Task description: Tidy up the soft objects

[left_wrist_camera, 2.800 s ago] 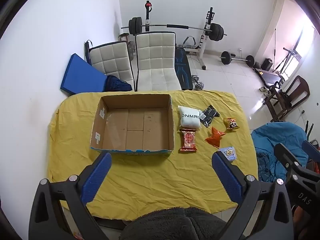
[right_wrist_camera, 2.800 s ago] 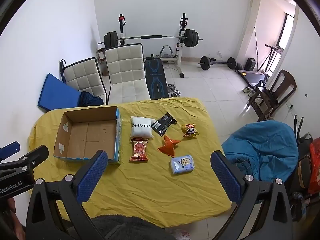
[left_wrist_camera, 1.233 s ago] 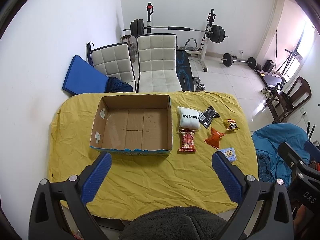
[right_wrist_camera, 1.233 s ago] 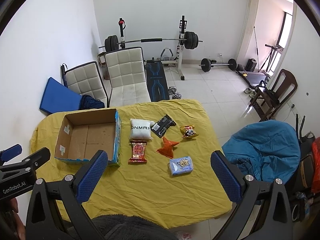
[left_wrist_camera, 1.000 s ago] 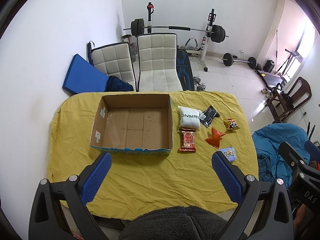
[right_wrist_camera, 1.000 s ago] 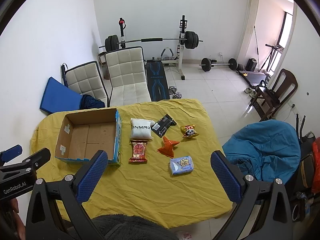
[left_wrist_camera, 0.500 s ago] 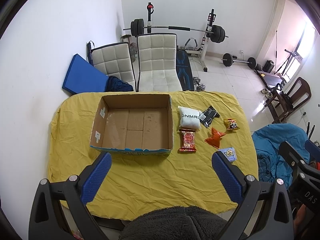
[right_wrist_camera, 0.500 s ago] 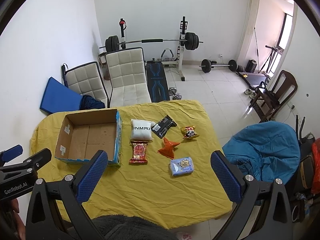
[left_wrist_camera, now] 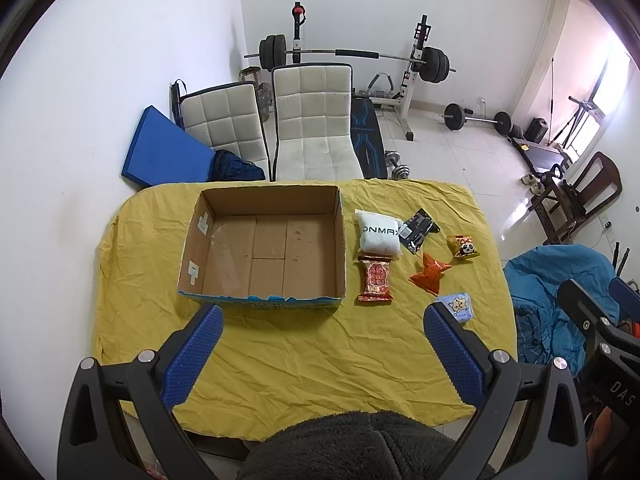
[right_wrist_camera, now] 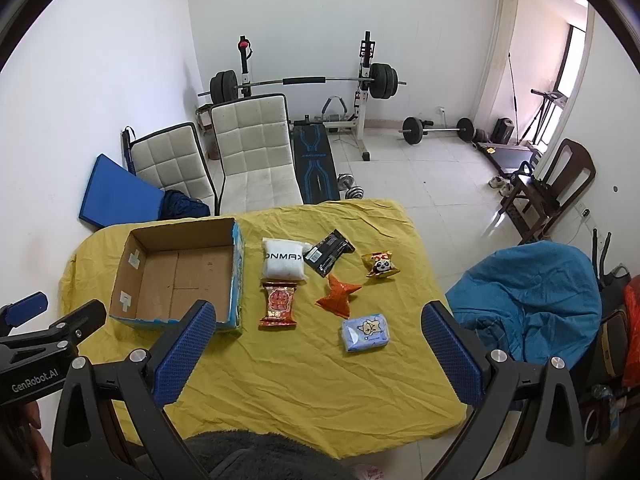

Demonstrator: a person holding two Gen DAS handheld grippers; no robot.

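Note:
An empty open cardboard box (left_wrist_camera: 264,252) (right_wrist_camera: 180,276) sits on the left of a yellow-covered table (left_wrist_camera: 304,352) (right_wrist_camera: 304,364). To its right lie a white pillow pack (left_wrist_camera: 378,234) (right_wrist_camera: 284,263), a red snack packet (left_wrist_camera: 375,279) (right_wrist_camera: 279,306), a black packet (left_wrist_camera: 418,228) (right_wrist_camera: 329,255), an orange packet (left_wrist_camera: 429,278) (right_wrist_camera: 338,295), a panda snack bag (left_wrist_camera: 463,247) (right_wrist_camera: 380,265) and a blue tissue pack (left_wrist_camera: 456,306) (right_wrist_camera: 365,333). My left gripper (left_wrist_camera: 322,354) and right gripper (right_wrist_camera: 316,350) are open, empty, high above the table's near edge.
Two white chairs (left_wrist_camera: 312,120) and a blue mat (left_wrist_camera: 164,156) stand behind the table, with a barbell rack (right_wrist_camera: 304,84) beyond. A blue beanbag (right_wrist_camera: 528,300) sits right of the table. Dark fleece clothing (left_wrist_camera: 360,444) fills the bottom.
Both views have shifted only slightly; the grippers stay open and nothing on the table has moved.

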